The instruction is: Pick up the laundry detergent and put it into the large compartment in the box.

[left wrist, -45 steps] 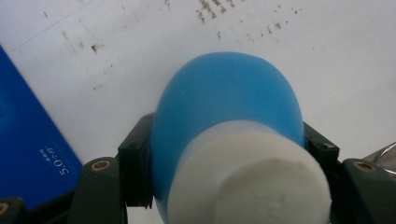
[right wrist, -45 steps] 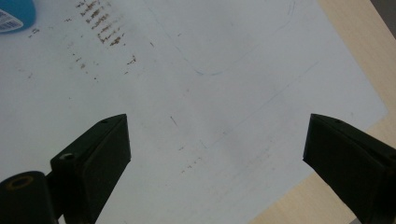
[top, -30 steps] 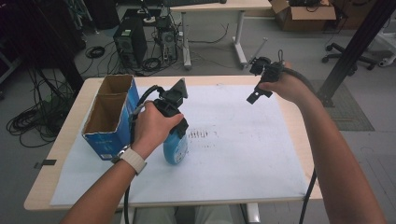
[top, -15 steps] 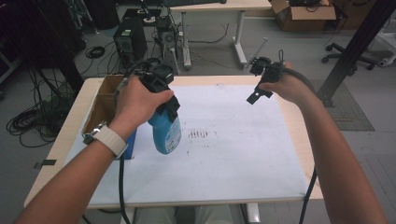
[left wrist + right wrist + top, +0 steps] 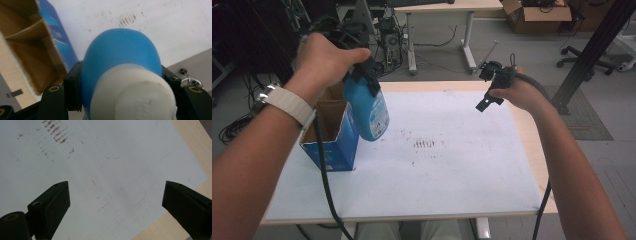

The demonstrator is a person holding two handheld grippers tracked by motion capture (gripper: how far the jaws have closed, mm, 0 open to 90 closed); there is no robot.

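Note:
A blue bottle [image 5: 371, 112] with a white cap hangs in the air, its base pointing down, beside the open top of a blue cardboard box [image 5: 332, 135]. My left gripper [image 5: 362, 75] is shut on its neck. In the left gripper view the two black jaws press on either side of the bottle [image 5: 120, 50], just below the white cap, and the box's brown inside [image 5: 30, 50] lies below to the left. My right gripper [image 5: 487, 87] hovers over the table's far right part. Its jaws stand wide apart with nothing between them [image 5: 116, 197].
A white sheet [image 5: 452, 165] with dark scuff marks [image 5: 424, 144] covers most of the wooden table [image 5: 532, 135]. Beyond the far edge are a desk [image 5: 447, 6], computer towers [image 5: 389, 30] and cables on the floor. A black post [image 5: 592, 50] rises at the right.
My left hand has lifted the blue bottle off the sheet and carried it up and left, to beside the box's open top. The right hand has kept still.

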